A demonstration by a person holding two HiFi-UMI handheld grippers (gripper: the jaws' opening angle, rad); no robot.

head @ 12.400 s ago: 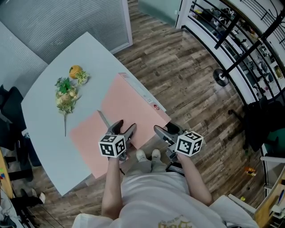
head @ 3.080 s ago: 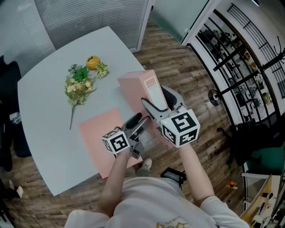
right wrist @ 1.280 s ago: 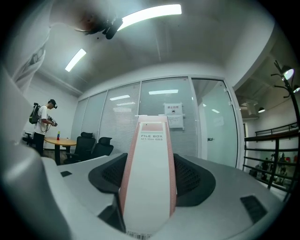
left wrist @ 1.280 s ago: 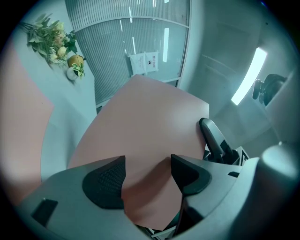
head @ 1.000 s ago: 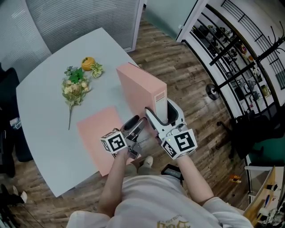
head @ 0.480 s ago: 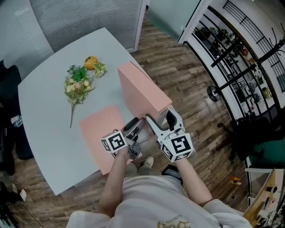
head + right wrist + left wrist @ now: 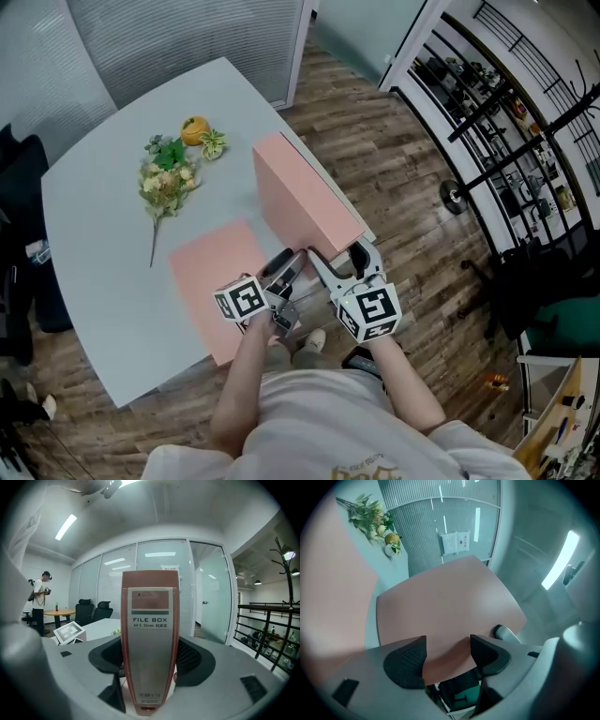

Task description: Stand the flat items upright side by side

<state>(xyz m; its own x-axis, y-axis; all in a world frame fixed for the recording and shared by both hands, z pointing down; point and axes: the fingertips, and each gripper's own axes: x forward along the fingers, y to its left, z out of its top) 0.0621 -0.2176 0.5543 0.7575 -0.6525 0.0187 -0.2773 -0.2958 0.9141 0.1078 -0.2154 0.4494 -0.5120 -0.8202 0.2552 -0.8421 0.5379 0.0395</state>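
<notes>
Two pink rectangular file boxes. One [image 7: 305,192] is standing upright at the pale grey surface's [image 7: 98,244] near edge, with the right tongs [image 7: 337,260] clamping its spine. The other [image 7: 208,277] is lying flat just beside it, with the left tongs [image 7: 289,268] hanging over it, gaping and gripping nothing. One artificial flower sprig [image 7: 164,183] is lying farther back.

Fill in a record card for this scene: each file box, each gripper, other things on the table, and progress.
Upright file box: pink, standing on edge on the table
Flat file box: pink, lying flat, to the upright one's left in the head view
Right gripper: shut on the upright file box's spine
Left gripper: jaws apart, gripping nothing, near the flat file box's corner
Other things: flower sprig and orange, far side
Progress: one of two boxes upright
</notes>
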